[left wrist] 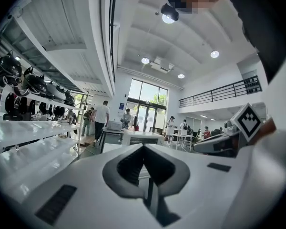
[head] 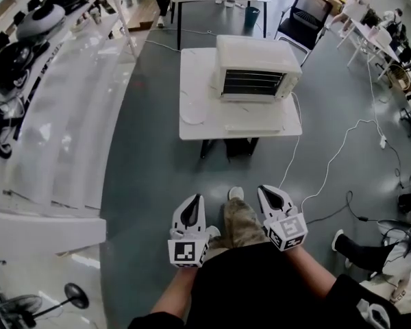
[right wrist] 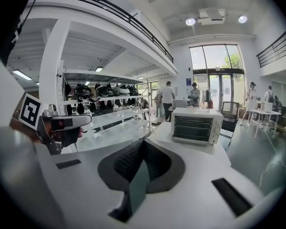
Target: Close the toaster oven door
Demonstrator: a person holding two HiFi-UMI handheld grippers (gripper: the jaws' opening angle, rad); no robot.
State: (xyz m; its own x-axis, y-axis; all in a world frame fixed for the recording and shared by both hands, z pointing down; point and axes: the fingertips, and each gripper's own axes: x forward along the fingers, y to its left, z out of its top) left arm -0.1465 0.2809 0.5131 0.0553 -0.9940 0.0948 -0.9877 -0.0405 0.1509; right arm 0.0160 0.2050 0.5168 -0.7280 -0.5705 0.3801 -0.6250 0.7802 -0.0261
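— Jaws on the left gripper [head: 194,203] and the right gripper [head: 267,192]?
— Both pairs pressed together, nothing between them.
— And the white boxy toaster oven [head: 255,67]?
— Well ahead of both grippers, on the white square table [head: 195,115], its dark barred front facing them. Grey floor [head: 151,184] lies between; neither gripper touches the oven or the table.

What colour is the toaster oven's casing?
The toaster oven has a white casing, which shows best in the right gripper view.
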